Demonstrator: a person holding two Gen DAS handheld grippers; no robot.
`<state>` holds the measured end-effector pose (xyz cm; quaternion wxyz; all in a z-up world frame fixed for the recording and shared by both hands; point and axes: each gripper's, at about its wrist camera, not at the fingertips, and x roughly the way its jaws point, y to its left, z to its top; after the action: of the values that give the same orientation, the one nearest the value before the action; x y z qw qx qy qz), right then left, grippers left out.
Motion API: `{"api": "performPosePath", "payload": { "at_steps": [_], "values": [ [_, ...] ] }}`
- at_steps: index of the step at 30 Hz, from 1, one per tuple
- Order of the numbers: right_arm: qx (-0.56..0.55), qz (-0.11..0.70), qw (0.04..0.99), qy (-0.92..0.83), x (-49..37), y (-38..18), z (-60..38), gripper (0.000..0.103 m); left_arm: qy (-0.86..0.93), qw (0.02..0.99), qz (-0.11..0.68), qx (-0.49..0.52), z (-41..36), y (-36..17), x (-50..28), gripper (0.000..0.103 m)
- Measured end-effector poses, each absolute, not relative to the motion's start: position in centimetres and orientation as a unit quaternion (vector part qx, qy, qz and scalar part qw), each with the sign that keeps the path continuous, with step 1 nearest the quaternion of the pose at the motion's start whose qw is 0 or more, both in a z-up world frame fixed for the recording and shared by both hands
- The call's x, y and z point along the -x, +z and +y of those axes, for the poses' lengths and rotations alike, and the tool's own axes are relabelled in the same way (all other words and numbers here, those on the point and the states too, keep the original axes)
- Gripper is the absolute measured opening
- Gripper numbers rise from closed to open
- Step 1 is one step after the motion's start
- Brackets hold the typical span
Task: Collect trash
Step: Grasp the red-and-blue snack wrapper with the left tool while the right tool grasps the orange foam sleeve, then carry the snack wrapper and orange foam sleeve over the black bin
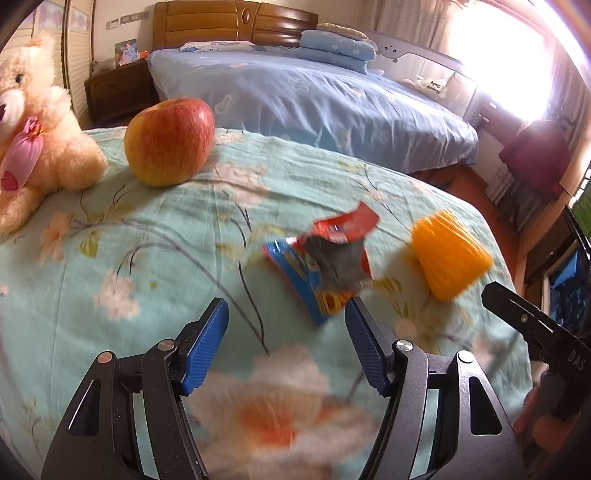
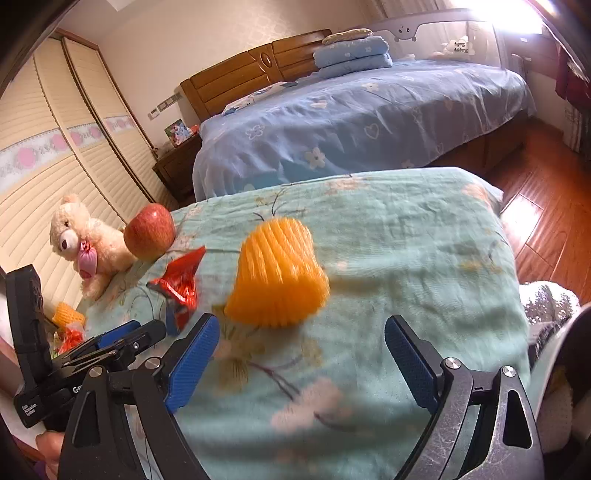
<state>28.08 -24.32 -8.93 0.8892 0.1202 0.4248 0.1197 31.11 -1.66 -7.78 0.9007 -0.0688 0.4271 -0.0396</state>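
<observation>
Nearest, left gripper (image 1: 286,332) spread wide over the floral sheet (image 1: 110,258), blue pads (image 1: 207,343) holding nothing; right pad tip just short of the wrapper (image 1: 325,258), whether touching hard to tell through the blur. Wrapper crumpled, red and blue with a grey inside, lying on the sheet just ahead of the jaws. Beside it to the right, apart from it, orange foam net (image 1: 448,254) lying on its side near the sheet's edge. At the far right edge, part of the right gripper's black body. From the right wrist, right gripper (image 2: 301,349) also gaping wide and empty, hovering low over the sheet (image 2: 406,240); net (image 2: 279,269) just beyond the fingertips, nearer the left pad (image 2: 192,360), not between them. Wrapper (image 2: 181,284) left of the net, with the left gripper (image 2: 122,341) close below it. Low at the left edge, a second orange net (image 2: 68,314) and some red scraps, partly hidden. Farther back on the sheet, apple (image 1: 168,142) upright, with teddy (image 1: 33,129) just beside it, seemingly touching. Beyond, blue bed (image 1: 314,103) with folded quilts (image 1: 336,48) against a wooden headboard (image 1: 229,24), nightstand (image 1: 118,90) to its left
</observation>
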Motion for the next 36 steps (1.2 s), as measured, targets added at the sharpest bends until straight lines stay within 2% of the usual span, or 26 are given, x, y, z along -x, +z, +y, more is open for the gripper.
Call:
{"api": "performPosePath", "payload": {
  "at_steps": [4, 5, 6, 9, 11, 12, 17, 36],
  "values": [
    [-0.122, 0.426, 0.889, 0.116, -29.7, -9.4, -24.0, 0.092, -0.045, 0.902, 0.424, 0.059, -2.1, -8.0, -32.4, 0.064],
    [-0.123, 0.427, 0.889, 0.115, -30.0, -9.5, -24.0, 0.091, -0.045, 0.903, 0.423, 0.056, -2.2, -8.0, -32.6, 0.061],
    [-0.124, 0.427, 0.888, 0.114, -30.3, -9.6, -23.9, 0.09, -0.048, 0.903, 0.424, 0.055, -2.3, -8.2, -32.9, 0.052],
    [-0.118, 0.431, 0.888, 0.112, -30.9, -10.5, -23.6, 0.069, -0.055, 0.896, 0.436, 0.056, -2.6, -8.8, -33.5, 0.023],
    [-0.124, 0.436, 0.884, 0.114, -31.0, -10.8, -23.6, 0.048, -0.057, 0.897, 0.434, 0.052, -2.8, -8.8, -33.6, 0.021],
    [-0.121, 0.43, 0.887, 0.116, -30.8, -10.7, -23.6, 0.045, -0.06, 0.898, 0.432, 0.051, -2.9, -8.7, -33.5, 0.017],
    [-0.107, 0.418, 0.895, 0.112, -29.8, -10.3, -23.2, 0.03, -0.055, 0.903, 0.423, 0.055, -2.8, -8.4, -32.7, 0.016],
    [-0.175, 0.401, 0.893, 0.105, -21.3, -8.4, -26.4, 0.026, -0.072, 0.905, 0.416, 0.056, -5.1, -6.3, -24.1, 0.016]
  ]
}}
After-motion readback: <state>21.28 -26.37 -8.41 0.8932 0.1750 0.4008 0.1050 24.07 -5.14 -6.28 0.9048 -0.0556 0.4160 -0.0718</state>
